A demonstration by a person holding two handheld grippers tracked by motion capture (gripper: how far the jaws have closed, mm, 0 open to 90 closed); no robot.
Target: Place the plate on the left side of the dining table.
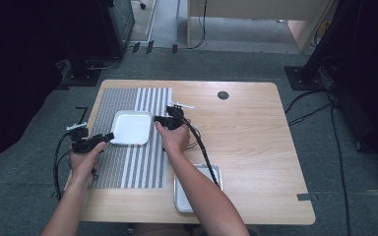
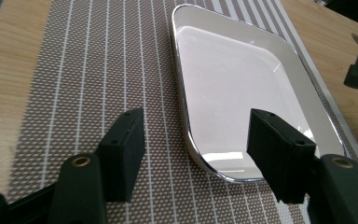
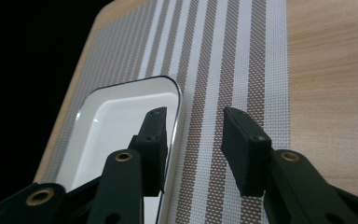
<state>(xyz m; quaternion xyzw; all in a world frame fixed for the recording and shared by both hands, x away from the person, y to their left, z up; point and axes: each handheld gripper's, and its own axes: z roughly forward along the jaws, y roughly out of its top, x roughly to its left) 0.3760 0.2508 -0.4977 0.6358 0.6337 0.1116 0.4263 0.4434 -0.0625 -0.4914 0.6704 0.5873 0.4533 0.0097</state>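
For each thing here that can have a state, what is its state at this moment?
White tray: flat on the mat, empty, its rim between open fingers at both sides, not pressed.
Striped mat: spread flat on the table.
Metal tray: flat at the table's near edge, partly hidden by the forearm.
Left gripper: fingers open across the white tray's corner.
Right gripper: fingers open across the white tray's rim.

Second metal tray (image 1: pixel 182 199) near table's (image 1: pixel 256 147) front edge
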